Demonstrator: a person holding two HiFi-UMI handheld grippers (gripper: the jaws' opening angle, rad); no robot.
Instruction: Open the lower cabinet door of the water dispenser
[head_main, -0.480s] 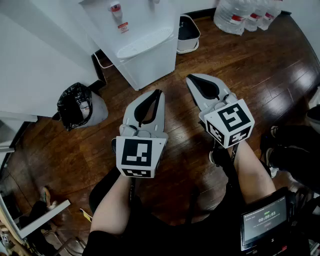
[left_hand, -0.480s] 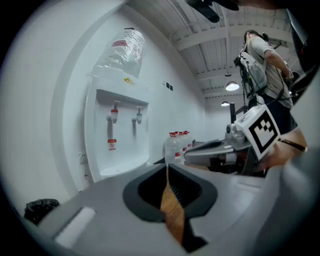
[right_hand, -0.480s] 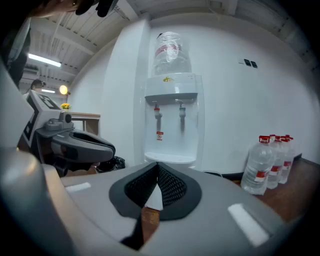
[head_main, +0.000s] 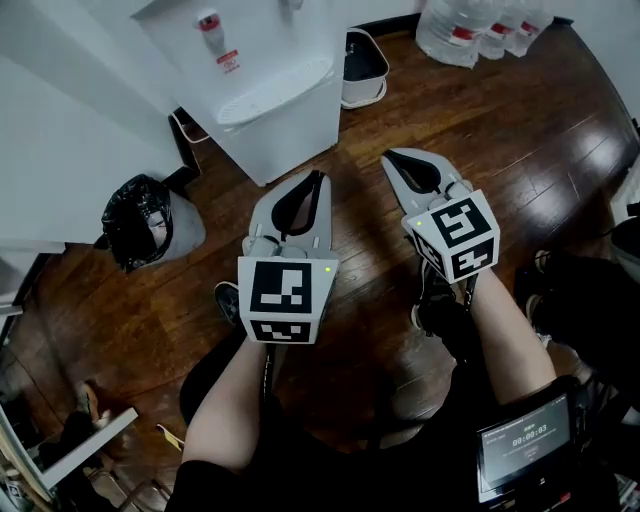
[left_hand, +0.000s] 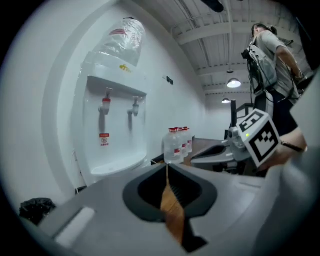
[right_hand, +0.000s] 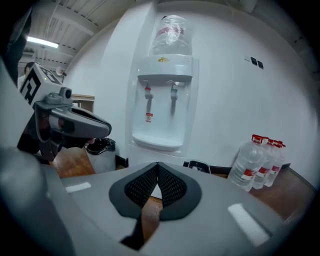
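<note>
Little has changed since the earlier frame: the head view has swung slightly, so the white floor-standing water dispenser (head_main: 265, 95) sits a touch further to the upper left, and the two grippers are still side by side in front of it.

Each gripper's own view shows its state. The left gripper (head_main: 318, 178) has its jaw tips meeting, with only floor showing through the slot behind them and nothing held. The right gripper (head_main: 390, 156) is likewise closed, dark ribbed pads together, and empty. Neither touches the dispenser.

The dispenser's plain white lower cabinet door (head_main: 295, 130) faces the grippers, just ahead of the left gripper's tips, with a strip of dark wooden plank floor (head_main: 500, 140) between. To the dispenser's left stand a white wall (head_main: 60, 130) and a black bag-lined waste bin (head_main: 140, 220). Close on its right is a white rounded container with a dark inside (head_main: 365, 65), and further right is a cluster of clear red-capped water bottles (head_main: 470, 30). The floor to the right of the grippers lies open.

In both gripper views the grey gripper body covers most of the cabinet door, so its handle and edges cannot be made out. The dispenser's top is cut off in the head view. Another person (left_hand: 272, 55) stands at the upper right of the left gripper view.
</note>
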